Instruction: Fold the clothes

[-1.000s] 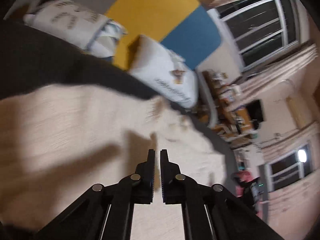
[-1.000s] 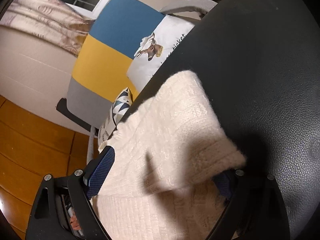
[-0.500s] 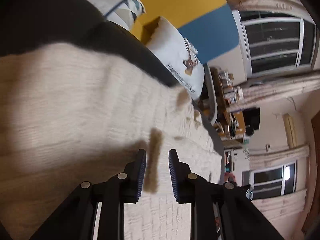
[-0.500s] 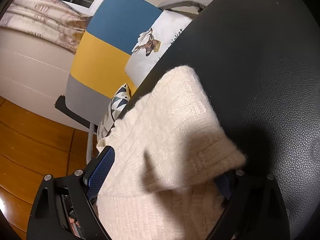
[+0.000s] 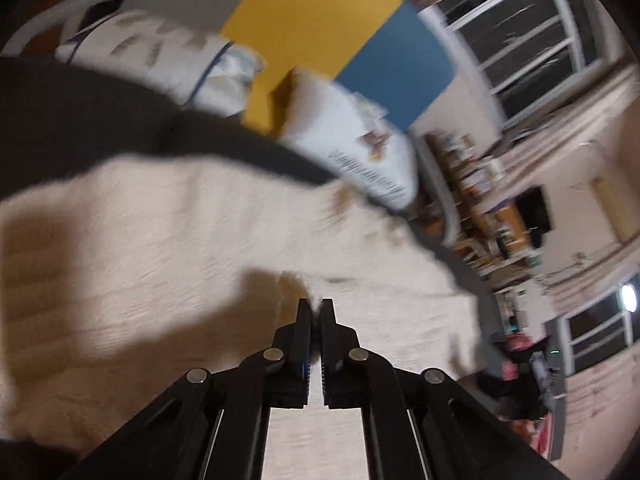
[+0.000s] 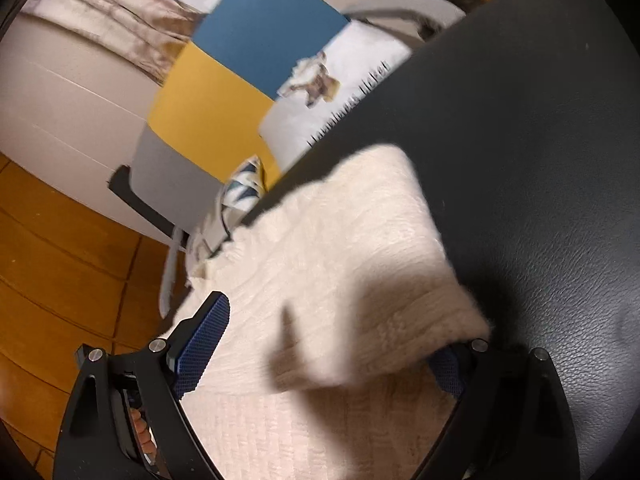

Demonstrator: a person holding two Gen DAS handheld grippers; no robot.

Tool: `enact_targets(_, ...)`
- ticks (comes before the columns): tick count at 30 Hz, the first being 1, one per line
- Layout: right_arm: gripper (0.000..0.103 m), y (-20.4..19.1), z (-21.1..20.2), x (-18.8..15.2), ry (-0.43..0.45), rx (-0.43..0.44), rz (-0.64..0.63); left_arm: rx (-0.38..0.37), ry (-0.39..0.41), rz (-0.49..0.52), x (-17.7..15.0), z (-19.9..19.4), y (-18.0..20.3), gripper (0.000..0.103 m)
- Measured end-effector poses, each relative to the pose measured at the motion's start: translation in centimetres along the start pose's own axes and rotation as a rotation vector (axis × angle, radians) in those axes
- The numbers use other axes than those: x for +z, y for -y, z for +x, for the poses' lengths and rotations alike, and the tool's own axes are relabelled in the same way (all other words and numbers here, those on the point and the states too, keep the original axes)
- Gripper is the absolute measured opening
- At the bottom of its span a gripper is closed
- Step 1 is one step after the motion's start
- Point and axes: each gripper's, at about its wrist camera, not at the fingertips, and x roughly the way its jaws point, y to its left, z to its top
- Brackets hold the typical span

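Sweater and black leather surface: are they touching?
Touching. The right wrist view shows the cream sweater lying flat on the black leather surface, its far edge meeting it.

Warm indoor light is falling from above, leaving both views fairly bright in the middle. In the left wrist view motion blur is smearing the cream sweater (image 5: 168, 240), the pillows and the window frames (image 5: 532, 28), which are bending with fisheye distortion; a lamp (image 5: 628, 298) is glaring at the right edge. A soft dark shadow is lying across the knit. In the right wrist view the sweater (image 6: 340, 264) is blurring too, and black corners are vignetting the picture.
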Motion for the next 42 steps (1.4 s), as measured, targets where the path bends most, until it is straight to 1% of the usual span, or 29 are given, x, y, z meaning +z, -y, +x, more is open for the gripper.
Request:
enact_targets(2, 0.092, 0.2, 0.3, -0.1, -0.002, 0.004, 0.014, 0.007, -0.016, -0.014, -0.1, 0.8, -0.7, 0.002)
enact_targets(3, 0.092, 0.3, 0.2, -0.1, 0.001, 0.011, 0.019, -0.003, -0.022, -0.023, 0.0, 1.1, -0.7, 0.003)
enact_targets(5, 0.092, 1.0, 0.0, 0.1, -0.002, 0.043, 0.057, -0.014, -0.028, -0.044, 0.3, 1.2, -0.8, 0.004)
enact_targets(6, 0.092, 1.4, -0.2, 0.2, -0.004, 0.065, 0.079, -0.008, -0.024, -0.052, 0.4, 1.0, -0.8, 0.004)
enact_targets(10, 0.092, 2.6, -1.1, 0.5, -0.023, 0.171, 0.155, 0.098, 0.061, -0.039, 0.5, -1.4, 0.1, 0.008)
enact_targets(11, 0.092, 2.9, -1.5, 0.4, -0.027, 0.195, 0.169, 0.088, 0.083, -0.023, 0.6, -2.1, 0.8, 0.01)
enact_targets(12, 0.092, 3.3, -2.2, 0.2, -0.027, 0.207, 0.172, 0.055, 0.079, 0.009, 0.9, -2.3, 1.9, 0.011)
enact_targets(14, 0.092, 3.9, -3.7, -0.4, -0.026, 0.23, 0.177, -0.011, 0.066, 0.078, 1.3, -2.4, 4.3, 0.016)
enact_targets(16, 0.092, 4.6, -5.2, -0.9, -0.025, 0.252, 0.182, -0.075, 0.016, 0.178, 1.5, -1.0, 8.1, 0.018)
enact_targets(18, 0.092, 5.2, -6.7, -1.5, -0.023, 0.279, 0.186, -0.161, -0.089, 0.261, 1.6, 2.0, 12.3, 0.021)
enact_targets(19, 0.092, 5.4, -7.3, -1.8, -0.015, 0.307, 0.188, -0.197, -0.15, 0.295, 1.5, 4.0, 14.6, 0.021)
enact_targets(20, 0.092, 5.2, -7.5, -2.0, -0.012, 0.311, 0.181, -0.215, -0.197, 0.324, 1.4, 5.9, 16.7, 0.021)
enact_targets(22, 0.092, 4.0, -7.4, -2.3, -0.016, 0.259, 0.111, -0.254, -0.291, 0.372, 1.3, 9.7, 20.6, 0.021)
enact_targets(24, 0.092, 2.9, -7.2, -2.6, -0.021, 0.214, 0.047, -0.295, -0.388, 0.369, 1.6, 13.5, 23.4, 0.022)
enact_targets(25, 0.092, 2.8, -6.8, -2.6, -0.023, 0.217, 0.041, -0.288, -0.414, 0.376, 1.7, 15.2, 24.7, 0.022)
enact_targets(28, 0.092, 2.3, -5.8, -2.6, -0.03, 0.228, 0.021, -0.274, -0.496, 0.427, 1.7, 18.5, 27.2, 0.023)
enact_targets(33, 0.092, 1.6, -4.1, -2.5, -0.04, 0.245, -0.013, -0.26, -0.593, 0.5, 2.2, 22.5, 29.4, 0.024)
enact_targets(38, 0.092, 1.1, -2.7, -2.5, -0.041, 0.263, -0.036, -0.257, -0.67, 0.565, 1.6, 24.4, 30.2, 0.025)
enact_targets(42, 0.092, 1.5, -2.7, -2.3, -0.028, 0.269, -0.02, -0.26, -0.705, 0.611, 1.3, 24.7, 30.4, 0.025)
